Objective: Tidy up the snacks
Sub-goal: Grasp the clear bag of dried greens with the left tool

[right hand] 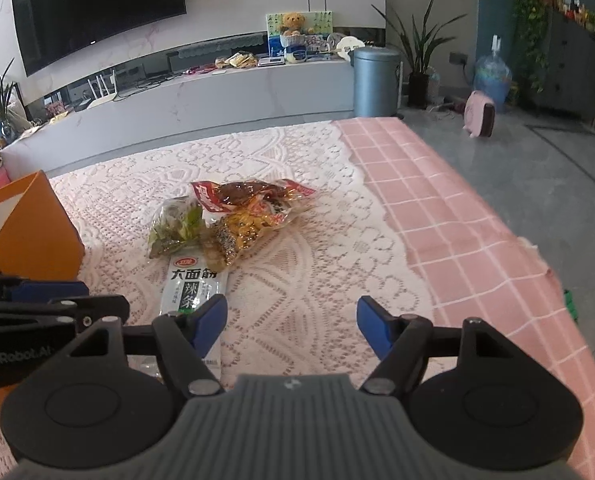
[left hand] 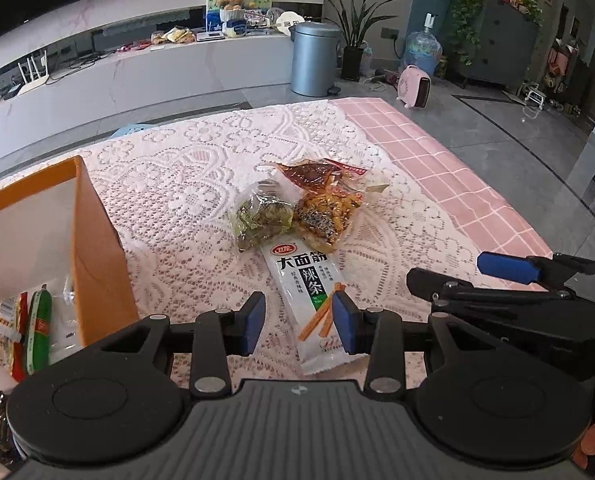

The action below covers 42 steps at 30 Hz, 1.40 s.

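A white spicy-strip packet (left hand: 309, 300) lies flat on the lace cloth. My left gripper (left hand: 299, 322) hovers over its near half, open, with a blue pad on either side and neither pressing it. Beyond it sit a green packet (left hand: 259, 220), a yellow-brown packet (left hand: 325, 216) and a red-brown packet (left hand: 317, 172) in a small heap. My right gripper (right hand: 293, 326) is open over bare lace, just right of the white packet (right hand: 193, 284), with nothing between its fingers. An orange box (left hand: 97, 240) at the left holds several snacks, among them a green sausage (left hand: 39, 320).
The lace cloth (right hand: 297, 248) covers a pink checked tablecloth (right hand: 449, 216), whose edge drops to the grey floor on the right. The orange box (right hand: 33, 232) stands close to the left gripper. Beyond the table are a grey bin (right hand: 375, 80), a plant and a long TV bench.
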Available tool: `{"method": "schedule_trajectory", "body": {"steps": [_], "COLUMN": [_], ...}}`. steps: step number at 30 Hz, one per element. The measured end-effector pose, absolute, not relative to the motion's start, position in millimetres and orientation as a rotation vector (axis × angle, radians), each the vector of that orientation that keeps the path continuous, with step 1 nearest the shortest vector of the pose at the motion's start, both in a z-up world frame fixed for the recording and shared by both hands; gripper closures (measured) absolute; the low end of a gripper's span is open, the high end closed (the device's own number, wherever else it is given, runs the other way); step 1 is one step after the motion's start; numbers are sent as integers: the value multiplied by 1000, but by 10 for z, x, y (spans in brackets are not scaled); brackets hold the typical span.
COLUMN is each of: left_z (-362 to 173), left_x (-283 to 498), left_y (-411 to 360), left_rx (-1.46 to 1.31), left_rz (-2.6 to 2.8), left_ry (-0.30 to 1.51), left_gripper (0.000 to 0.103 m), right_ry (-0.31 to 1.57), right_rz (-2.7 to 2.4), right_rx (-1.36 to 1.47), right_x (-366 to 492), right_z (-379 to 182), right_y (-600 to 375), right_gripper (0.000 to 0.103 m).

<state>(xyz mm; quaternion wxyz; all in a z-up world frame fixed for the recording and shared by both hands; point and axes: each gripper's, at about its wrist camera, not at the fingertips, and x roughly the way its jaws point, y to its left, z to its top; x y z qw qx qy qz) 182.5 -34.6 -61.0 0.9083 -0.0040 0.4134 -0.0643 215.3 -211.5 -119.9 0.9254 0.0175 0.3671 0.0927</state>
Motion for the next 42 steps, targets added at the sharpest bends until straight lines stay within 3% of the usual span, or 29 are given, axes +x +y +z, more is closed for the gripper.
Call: {"method": "schedule_trajectory", "body": {"steps": [8, 11, 13, 15, 30, 34, 42], "left_z": [-617, -548, -513, -537, -887, -934, -823], "left_x": [2098, 2234, 2339, 2462, 3022, 3081, 3010], "left_y": [-329, -323, -326, -357, -426, -404, -285], "left_rx": [-7, 1, 8, 33, 84, 55, -20], "left_rz": [-101, -91, -88, -86, 18, 19, 40], "left_ry": [867, 851, 839, 846, 902, 925, 923], "left_gripper": [57, 49, 39, 37, 38, 49, 56], "right_ry": [785, 746, 735, 731, 750, 755, 764], "right_rz": [211, 215, 221, 230, 285, 296, 312], "right_rx": [66, 14, 12, 35, 94, 121, 172], "right_x": [2341, 2430, 2524, 2628, 3103, 3155, 3253], "right_z": [-1334, -1319, -1313, -1307, -1554, -1609, -1687], "right_y": [-2099, -2037, -2014, -2011, -1939, -1927, -1886], "right_gripper": [43, 43, 43, 43, 39, 39, 38]}}
